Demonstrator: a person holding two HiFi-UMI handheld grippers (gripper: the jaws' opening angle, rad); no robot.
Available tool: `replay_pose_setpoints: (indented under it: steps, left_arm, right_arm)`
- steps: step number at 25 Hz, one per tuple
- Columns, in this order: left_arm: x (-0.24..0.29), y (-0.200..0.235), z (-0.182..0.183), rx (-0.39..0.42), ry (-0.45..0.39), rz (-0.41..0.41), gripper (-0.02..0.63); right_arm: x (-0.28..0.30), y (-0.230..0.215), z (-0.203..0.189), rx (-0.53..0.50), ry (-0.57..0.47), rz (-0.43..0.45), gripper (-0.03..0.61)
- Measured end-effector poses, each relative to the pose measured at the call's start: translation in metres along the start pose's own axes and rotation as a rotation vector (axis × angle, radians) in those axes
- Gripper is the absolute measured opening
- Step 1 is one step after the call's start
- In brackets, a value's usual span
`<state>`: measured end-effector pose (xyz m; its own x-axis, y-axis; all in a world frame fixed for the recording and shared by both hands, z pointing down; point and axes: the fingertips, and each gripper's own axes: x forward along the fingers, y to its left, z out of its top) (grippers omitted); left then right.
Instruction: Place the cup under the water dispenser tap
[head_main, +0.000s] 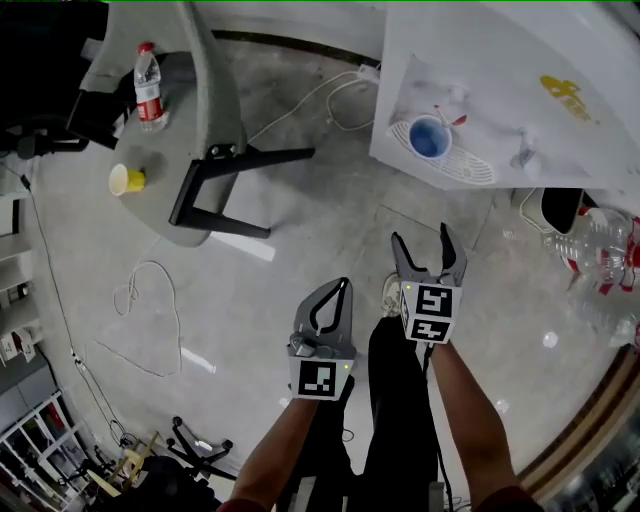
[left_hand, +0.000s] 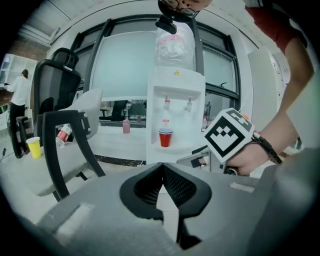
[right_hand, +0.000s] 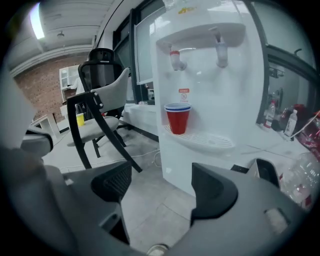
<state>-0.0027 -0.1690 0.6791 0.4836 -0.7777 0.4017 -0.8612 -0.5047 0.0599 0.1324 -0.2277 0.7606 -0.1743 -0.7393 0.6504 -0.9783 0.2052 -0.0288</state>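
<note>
1. Red cup (right_hand: 177, 120) with blue rim: smooth, glossy plastic.
2. White box-shaped water dispenser (right_hand: 220, 95): smooth plastic with a soft sheen.
3. Grey floor (head_main: 300, 240): mottled, concrete-like, faintly glossy.
4. Black fingers (left_hand: 176, 184) of the left gripper (left_hand: 161, 166): matt, finely ribbed, rubbery-looking pads.

Cup (right_hand: 177, 120) red, blue rim. Water dispenser (right_hand: 235, 85) white, yellow logo (head_main: 565, 97). Second cup (head_main: 126, 179) yellow. Chair (head_main: 213, 90) grey, legs black. Bottle (head_main: 149, 88) clear, red cap and label. Left gripper (head_main: 345, 284), right gripper (head_main: 421, 236) grey, jaws black; marker cubes (head_main: 320, 378) black-and-white squares. Floor (head_main: 300, 220) mottled grey.
</note>
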Motion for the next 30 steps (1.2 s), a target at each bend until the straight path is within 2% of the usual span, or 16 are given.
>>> replay_pose_setpoints:
  steps: [6,15,20,23,27,30]
  left_arm:
    - [-0.038,0.002,0.036,0.017,-0.030,-0.001,0.003]
    - [-0.132,-0.003,0.122,-0.052,-0.074,0.022,0.003]
    - [-0.177,-0.004,0.182,0.023,-0.138,0.001,0.003]
    - [-0.201,-0.005,0.220,0.041,-0.188,-0.016,0.002]
    - [-0.236,-0.001,0.266,0.076,-0.245,-0.016,0.003]
    - [-0.261,-0.006,0.299,0.094,-0.319,-0.022,0.003]
  right_arm:
    - [-0.069,0.017,-0.002,0.011,0.018,0.003,0.368]
    - [-0.208,0.055,0.039,-0.006,0.003,0.017,0.359]
    - [-0.277,0.064,0.090,0.048,-0.086,-0.035,0.353]
    - [-0.311,0.072,0.119,0.073,-0.150,-0.052,0.348]
    - [-0.359,0.079,0.168,0.050,-0.283,-0.102,0.343]
    - [-0.402,0.075,0.197,0.033,-0.361,-0.150,0.339]
